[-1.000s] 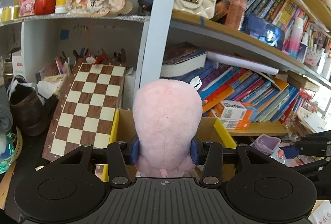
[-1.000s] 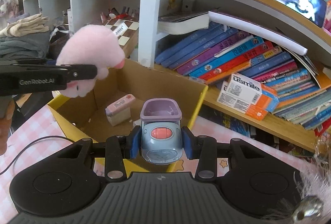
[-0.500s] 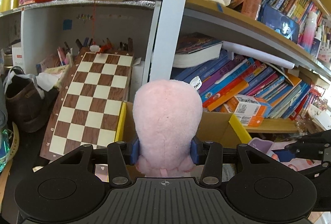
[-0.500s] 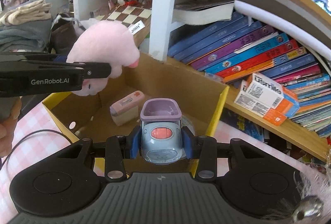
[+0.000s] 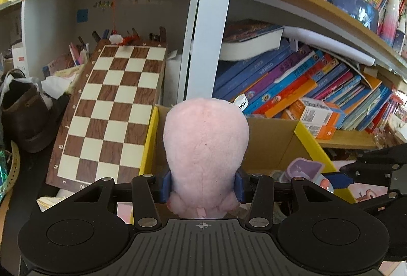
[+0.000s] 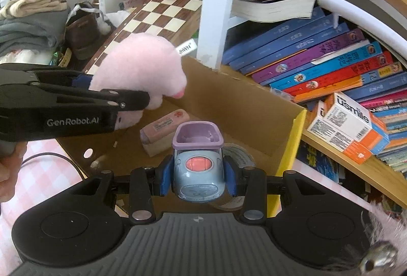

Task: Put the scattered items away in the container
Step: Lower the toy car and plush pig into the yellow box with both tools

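Both held toys closer over cardboard box (image 6: 244, 108), pink eraser (image 6: 162, 127) inside.

bright daylight, sharp, fisheye-warped edges

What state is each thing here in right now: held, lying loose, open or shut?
Left gripper: shut on the pink plush toy, held above the box.
Right gripper: shut on the toy car, over the box.
Cardboard box: open at the top.
Pink eraser block: lying inside the box.
Tape roll: lying inside the box.
Chessboard: leaning, tilted.
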`<state>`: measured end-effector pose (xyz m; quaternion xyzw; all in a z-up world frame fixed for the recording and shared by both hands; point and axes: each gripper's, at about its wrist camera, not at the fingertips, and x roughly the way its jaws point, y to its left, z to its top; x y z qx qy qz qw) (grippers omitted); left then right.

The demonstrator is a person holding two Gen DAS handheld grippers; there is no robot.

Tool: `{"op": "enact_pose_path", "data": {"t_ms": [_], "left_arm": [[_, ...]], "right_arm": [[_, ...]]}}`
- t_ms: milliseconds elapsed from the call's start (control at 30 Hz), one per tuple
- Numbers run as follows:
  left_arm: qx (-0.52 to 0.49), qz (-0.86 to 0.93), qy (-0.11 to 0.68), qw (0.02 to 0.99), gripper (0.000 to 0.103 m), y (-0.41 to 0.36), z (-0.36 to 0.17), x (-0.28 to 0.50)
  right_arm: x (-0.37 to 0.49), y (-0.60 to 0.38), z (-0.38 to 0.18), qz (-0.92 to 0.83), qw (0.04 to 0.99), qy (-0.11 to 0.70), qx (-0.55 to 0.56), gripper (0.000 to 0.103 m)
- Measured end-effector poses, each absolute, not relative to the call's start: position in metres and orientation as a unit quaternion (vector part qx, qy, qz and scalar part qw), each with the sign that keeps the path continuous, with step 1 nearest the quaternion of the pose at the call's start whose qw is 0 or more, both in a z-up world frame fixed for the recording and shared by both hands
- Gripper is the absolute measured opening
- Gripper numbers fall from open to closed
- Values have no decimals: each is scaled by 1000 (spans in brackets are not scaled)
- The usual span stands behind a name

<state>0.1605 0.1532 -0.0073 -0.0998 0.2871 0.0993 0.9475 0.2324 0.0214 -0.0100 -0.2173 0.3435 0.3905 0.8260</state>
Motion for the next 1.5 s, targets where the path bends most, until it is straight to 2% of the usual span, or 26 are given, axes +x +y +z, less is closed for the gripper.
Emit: {"op": "enact_pose_path", "data": {"t_ms": [967, 1267, 1433, 1500], "left_arm": [[-55, 92, 345, 932, 47, 151, -25, 180], [-62, 93, 341, 933, 54, 153, -26, 185], [-63, 95, 332, 936, 70, 150, -23, 183], [-65, 96, 328, 938, 71, 151, -21, 182]], "right_arm": [[254, 50, -37, 425, 785, 369, -259, 39], [258, 51, -37, 428, 784, 371, -255, 39], [258, 51, -37, 428, 783, 373, -254, 39], [258, 51, -36, 428, 783, 373, -254, 39]]}}
